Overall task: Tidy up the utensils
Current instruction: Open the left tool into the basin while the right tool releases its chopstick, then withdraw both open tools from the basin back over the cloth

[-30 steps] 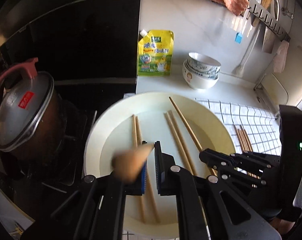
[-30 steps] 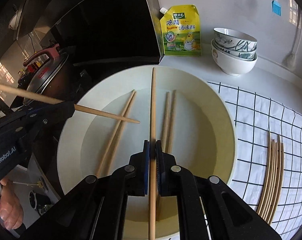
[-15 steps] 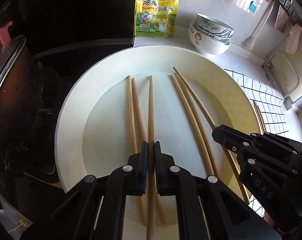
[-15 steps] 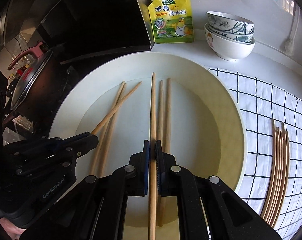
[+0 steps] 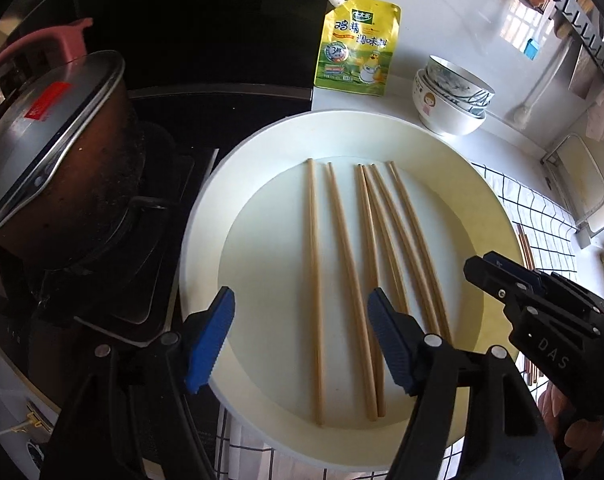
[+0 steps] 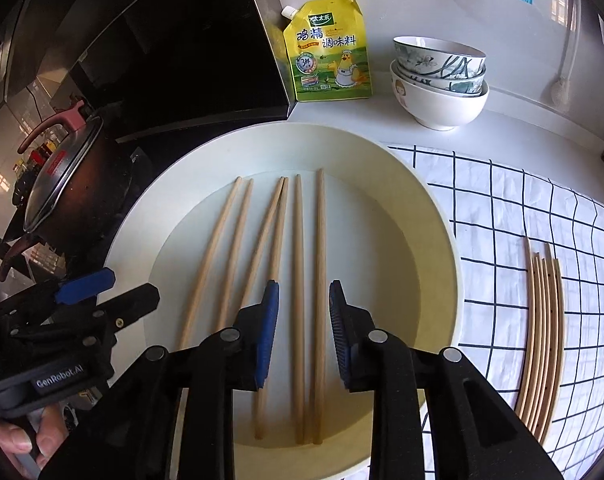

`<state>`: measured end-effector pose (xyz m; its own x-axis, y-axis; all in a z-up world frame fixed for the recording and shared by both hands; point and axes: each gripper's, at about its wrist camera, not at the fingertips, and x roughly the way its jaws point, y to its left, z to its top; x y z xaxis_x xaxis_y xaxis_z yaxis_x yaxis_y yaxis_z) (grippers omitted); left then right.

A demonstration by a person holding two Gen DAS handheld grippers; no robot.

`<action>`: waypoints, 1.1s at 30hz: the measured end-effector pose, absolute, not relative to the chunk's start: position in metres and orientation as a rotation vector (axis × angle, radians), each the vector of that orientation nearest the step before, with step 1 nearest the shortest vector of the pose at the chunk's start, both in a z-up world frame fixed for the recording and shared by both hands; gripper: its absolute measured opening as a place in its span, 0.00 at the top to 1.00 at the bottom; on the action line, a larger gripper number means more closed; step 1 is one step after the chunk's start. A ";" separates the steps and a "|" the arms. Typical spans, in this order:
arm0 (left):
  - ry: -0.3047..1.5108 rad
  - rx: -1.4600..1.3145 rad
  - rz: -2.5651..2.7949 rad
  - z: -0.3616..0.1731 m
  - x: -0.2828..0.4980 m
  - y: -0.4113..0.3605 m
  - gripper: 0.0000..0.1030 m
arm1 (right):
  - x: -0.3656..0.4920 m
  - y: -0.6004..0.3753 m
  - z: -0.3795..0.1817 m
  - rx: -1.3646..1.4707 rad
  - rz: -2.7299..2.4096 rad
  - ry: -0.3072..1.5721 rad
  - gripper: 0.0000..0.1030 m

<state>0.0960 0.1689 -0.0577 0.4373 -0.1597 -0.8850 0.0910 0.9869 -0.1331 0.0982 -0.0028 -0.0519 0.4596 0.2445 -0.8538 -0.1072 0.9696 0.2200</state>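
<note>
Several wooden chopsticks (image 5: 313, 280) lie side by side, pointing away from me, in a large cream plate (image 5: 381, 132). My left gripper (image 5: 302, 336) hovers over their near ends, its jaws opening wide; the two leftmost sticks lie beneath the gap, untouched by the blue pads (image 5: 218, 328). My right gripper (image 6: 303, 330) is opening too, and the two rightmost chopsticks (image 6: 321, 240) rest on the plate (image 6: 341, 144) between its pads without being pressed. Each gripper shows in the other's view: the right gripper (image 5: 541, 312) and the left gripper (image 6: 86, 292).
A lidded dark pot (image 5: 54, 140) sits on the stove to the left. Behind the plate are a yellow seasoning pouch (image 5: 357, 44) and stacked bowls (image 5: 449, 100). A checked cloth (image 6: 521, 200) on the right carries a bundle of chopsticks (image 6: 541, 340). A hand (image 6: 14, 440) grips the left tool.
Both grippers were shut on one chopstick each; both have now opened and the sticks lie on the plate. The left gripper first brought its stick down level with the others.
</note>
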 end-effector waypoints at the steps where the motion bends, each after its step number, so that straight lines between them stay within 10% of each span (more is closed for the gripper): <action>1: 1.106 -0.070 -0.153 -0.057 0.096 0.169 0.34 | 0.097 -0.003 -0.051 0.142 0.217 1.072 0.76; 33: 1.061 -0.018 -0.288 -0.028 0.065 0.063 0.25 | 0.031 -0.114 -0.016 0.172 0.072 0.984 0.67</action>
